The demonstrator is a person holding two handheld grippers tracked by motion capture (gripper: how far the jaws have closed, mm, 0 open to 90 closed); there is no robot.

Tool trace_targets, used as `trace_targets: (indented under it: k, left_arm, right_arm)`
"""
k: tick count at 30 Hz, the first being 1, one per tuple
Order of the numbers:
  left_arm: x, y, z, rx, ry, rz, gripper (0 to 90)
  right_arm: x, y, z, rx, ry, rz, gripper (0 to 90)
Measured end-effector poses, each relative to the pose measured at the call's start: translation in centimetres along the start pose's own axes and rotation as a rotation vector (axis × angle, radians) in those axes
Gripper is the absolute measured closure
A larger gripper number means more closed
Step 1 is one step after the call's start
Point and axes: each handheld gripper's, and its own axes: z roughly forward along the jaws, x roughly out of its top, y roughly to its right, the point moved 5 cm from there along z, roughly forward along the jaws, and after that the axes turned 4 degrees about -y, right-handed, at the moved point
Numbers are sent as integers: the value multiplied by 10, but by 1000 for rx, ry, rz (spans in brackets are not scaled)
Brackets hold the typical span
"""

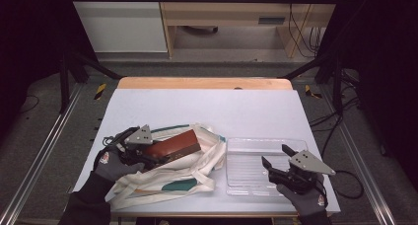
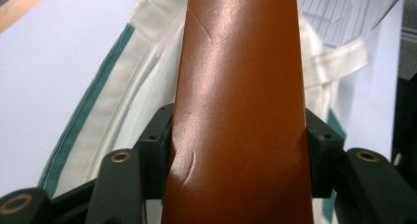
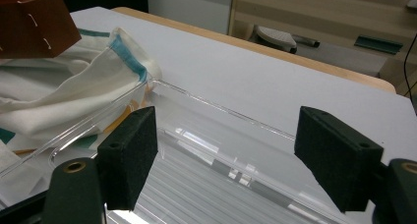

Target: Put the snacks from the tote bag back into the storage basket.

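Note:
A brown flat box [image 1: 172,145] lies tilted over a white cloth bag with teal trim [image 1: 170,178] at the table's left front. My left gripper [image 1: 148,153] is shut on the box's near end; in the left gripper view the brown box [image 2: 241,111] runs up between both pads [image 2: 156,150]. The box's far corner [image 3: 32,22] hangs above the bag [image 3: 64,101]. My right gripper [image 1: 276,156] is open above a clear plastic tray [image 1: 251,185], with nothing between its pads [image 3: 129,155] over the tray's ribbed floor [image 3: 216,184].
The white tabletop [image 1: 207,106] stretches bare behind the bag and tray, ending at a wooden edge [image 1: 204,83]. The bag's strap [image 1: 219,136] touches the tray's left rim. Black frame posts stand at both sides beyond the table.

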Motion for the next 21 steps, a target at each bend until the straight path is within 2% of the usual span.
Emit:
trace_targets:
  k: [8,10,11,15,16,21]
  left_arm:
    - [21,19,-4,-17,39,30,424]
    - [27,24,-3,-21,51,27,424]
    - [29,26,-2,-21,44,40,424]
    - [37,35,0,-33,59,34,425]
    - [39,37,0,-34,48,50,424]
    - [48,45,2,-47,49,64,425]
  right_arm:
    - [2,4,-3,-10,8,14,212]
    - [2,5,-3,-18,13,23,196]
    - [3,6,-4,-22,16,28,187]
    - [3,11,-7,-40,25,46,156]
    - [3,12,-7,-45,25,51,151]
    - [5,19,-11,-62,34,69,144]
